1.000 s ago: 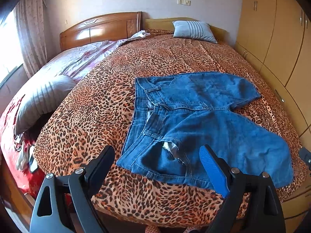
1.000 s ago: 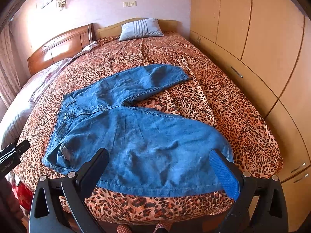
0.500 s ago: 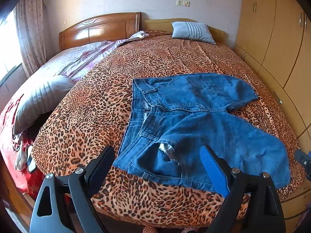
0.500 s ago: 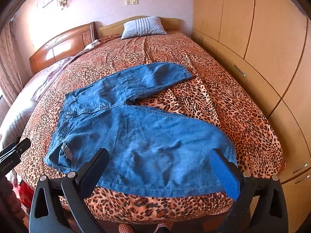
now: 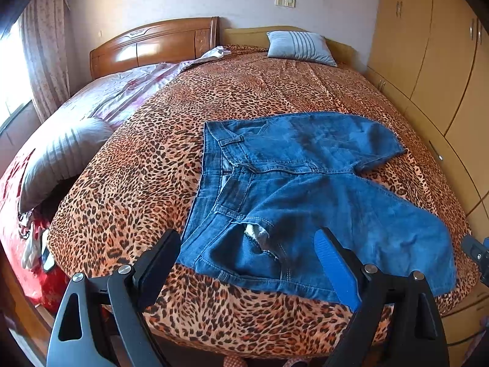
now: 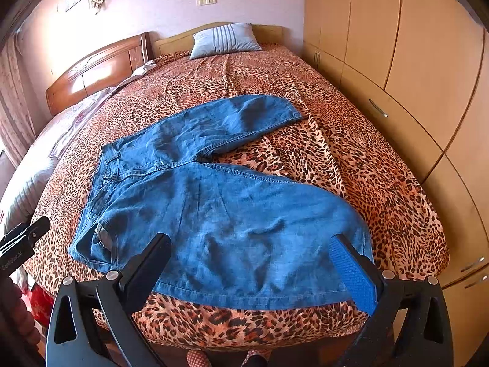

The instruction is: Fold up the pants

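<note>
1. The blue denim pants [image 5: 308, 202] lie spread flat on the leopard-print bedspread [image 5: 146, 165], near the foot edge of the bed. The waistband sits to our left, and the 2 legs splay to our right in a V.
2. Our left gripper [image 5: 247, 263] has its jaws spread wide and holds nothing. It hovers at the near waistband corner, beside the pocket opening.
3. Our right gripper [image 6: 253, 263] is likewise spread and empty, poised over the near leg close to its hem.
4. We judge the placement deliberate: with 1 claw at each end of the near leg, we can lift that edge evenly.
5. Folding is not yet begun. The likely next step is to pinch both ends and carry the near leg onto the far one.
6. Risk: the denim may sag between the grips.
</note>
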`<action>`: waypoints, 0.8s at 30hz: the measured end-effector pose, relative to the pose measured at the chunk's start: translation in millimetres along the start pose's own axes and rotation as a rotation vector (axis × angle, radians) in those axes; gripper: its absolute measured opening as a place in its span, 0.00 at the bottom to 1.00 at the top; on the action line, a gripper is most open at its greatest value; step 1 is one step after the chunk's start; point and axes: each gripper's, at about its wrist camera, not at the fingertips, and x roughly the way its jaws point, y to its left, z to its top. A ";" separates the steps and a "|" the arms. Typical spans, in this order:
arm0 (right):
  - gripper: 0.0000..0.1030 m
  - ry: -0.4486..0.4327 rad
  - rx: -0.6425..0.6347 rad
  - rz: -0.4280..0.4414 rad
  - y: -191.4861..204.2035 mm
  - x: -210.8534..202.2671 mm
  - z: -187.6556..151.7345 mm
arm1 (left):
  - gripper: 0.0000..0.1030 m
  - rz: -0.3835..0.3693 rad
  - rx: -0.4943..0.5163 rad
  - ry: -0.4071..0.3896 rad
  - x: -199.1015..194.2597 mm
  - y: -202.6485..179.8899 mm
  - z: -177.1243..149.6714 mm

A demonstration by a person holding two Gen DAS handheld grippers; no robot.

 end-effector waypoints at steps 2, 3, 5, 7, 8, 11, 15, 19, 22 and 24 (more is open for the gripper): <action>1.00 0.002 0.003 0.000 -0.7 0.8 0.2 | 0.87 -0.004 0.004 0.002 0.4 -0.9 0.2; 1.00 0.003 0.005 0.001 -1.0 1.3 0.1 | 0.87 -0.005 0.007 0.002 0.5 -1.7 0.5; 1.00 0.008 0.005 0.002 -1.6 2.4 0.2 | 0.87 -0.005 0.012 0.003 1.0 -3.3 1.3; 1.00 0.012 0.006 0.003 -1.5 3.4 -0.2 | 0.87 -0.008 0.012 0.005 1.8 -4.0 2.3; 1.00 0.012 0.006 0.003 -1.7 3.6 -0.3 | 0.87 -0.008 0.014 0.006 2.4 -4.7 2.8; 1.00 0.016 0.008 0.005 -2.6 5.4 -0.3 | 0.87 -0.009 0.015 0.013 4.6 -6.7 4.5; 1.00 0.026 0.021 0.005 -8.4 8.2 -0.5 | 0.87 -0.008 0.021 0.025 10.1 -12.3 8.0; 1.00 0.038 0.032 0.005 -13.8 12.9 -0.2 | 0.87 -0.011 0.022 0.040 16.8 -19.0 12.7; 1.00 0.044 0.034 0.005 -17.9 16.2 0.4 | 0.87 -0.009 0.023 0.052 21.8 -23.9 14.9; 1.00 0.050 0.042 0.014 -23.4 19.7 0.8 | 0.88 -0.003 0.026 0.067 26.6 -27.1 16.4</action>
